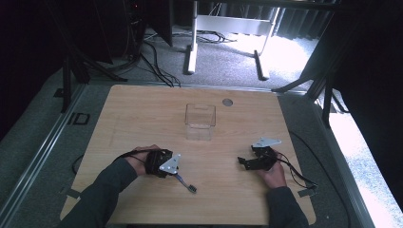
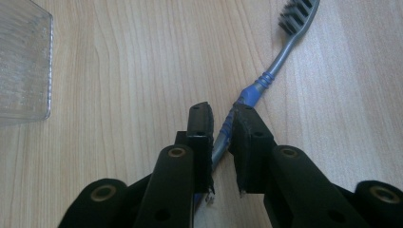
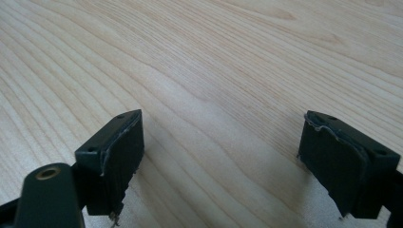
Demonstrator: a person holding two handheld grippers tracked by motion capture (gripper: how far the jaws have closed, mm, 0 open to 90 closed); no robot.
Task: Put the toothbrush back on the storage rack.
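Observation:
A toothbrush (image 2: 266, 78) with a grey-and-blue handle and dark bristles lies flat on the wooden table (image 1: 142, 109). In the high view the toothbrush (image 1: 186, 183) sits near the front edge, left of centre. My left gripper (image 2: 222, 111) has its jaws drawn close on the handle, which crosses the narrow gap slantwise and touches both pads. In the high view the left gripper (image 1: 175, 175) rests low on the table. My right gripper (image 3: 218, 142) stands wide open over bare wood, and in the high view the right gripper (image 1: 246, 156) is at the front right.
A clear plastic box (image 1: 200, 121) stands upright at the middle of the table, and its corner (image 2: 23, 66) appears in the left gripper view. A small grey round cap (image 1: 227, 102) sits in the tabletop near the far edge. Cables trail off the right side.

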